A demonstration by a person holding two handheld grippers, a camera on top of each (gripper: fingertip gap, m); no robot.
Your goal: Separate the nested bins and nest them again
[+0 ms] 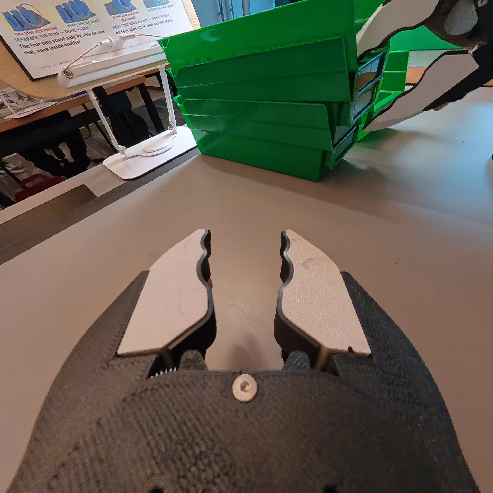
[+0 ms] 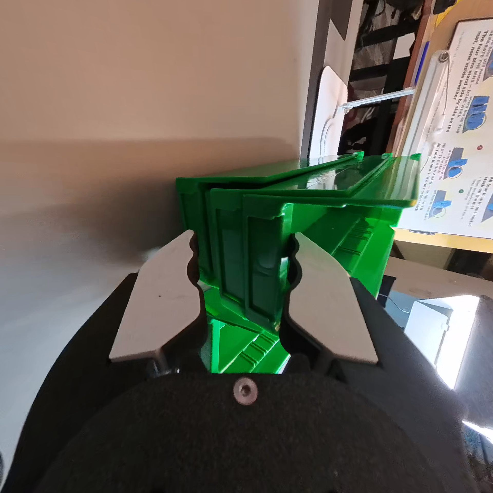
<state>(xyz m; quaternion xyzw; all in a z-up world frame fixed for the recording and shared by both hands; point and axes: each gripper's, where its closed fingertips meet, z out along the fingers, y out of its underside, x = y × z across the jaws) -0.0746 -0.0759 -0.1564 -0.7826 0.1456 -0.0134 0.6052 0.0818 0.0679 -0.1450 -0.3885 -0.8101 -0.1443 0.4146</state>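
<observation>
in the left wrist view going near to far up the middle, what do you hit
left gripper, open over nothing → bare stretch of grey table → stack of nested green bins, with the right gripper at its front end

Bright, even light; glare on green bins (image 2: 333, 181); wide-angle edge bending; slight motion blur.

The green bins (image 1: 256, 80) are glossy, smooth plastic. The left claw (image 1: 245, 237) has matt grey finger plates on a rough, ridged black plastic body with a metal screw (image 1: 244, 387). The counter (image 1: 346, 226) looks smooth and matt.
</observation>
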